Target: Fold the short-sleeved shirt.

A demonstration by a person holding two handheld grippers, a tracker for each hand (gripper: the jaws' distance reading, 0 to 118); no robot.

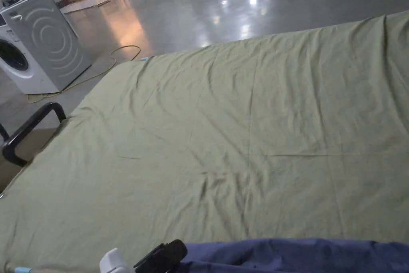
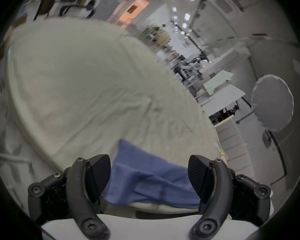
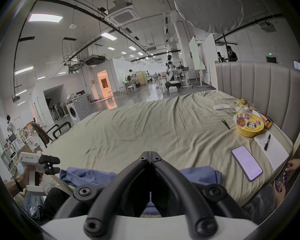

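Observation:
A blue short-sleeved shirt (image 1: pixel 299 256) lies crumpled along the near edge of the bed's olive sheet (image 1: pixel 239 126). In the left gripper view my left gripper (image 2: pixel 149 171) is open, its jaws wide apart, and the shirt (image 2: pixel 145 183) lies just past them, untouched. It sits at the shirt's left end (image 1: pixel 167 254). The right gripper view shows my right gripper (image 3: pixel 150 154) shut, tips together and nothing visibly pinched, over the middle of the shirt (image 3: pixel 87 174). The left gripper (image 3: pixel 54 165) is also seen there, held by a hand at the left.
Along the padded headboard (image 3: pixel 260 88) on the right of the bed lie a phone (image 3: pixel 247 163), a notebook with a pen (image 3: pixel 274 150) and a yellow noodle bowl (image 3: pixel 248 125). A washing machine (image 1: pixel 36 42) and a black chair arm (image 1: pixel 28 130) stand left of the bed.

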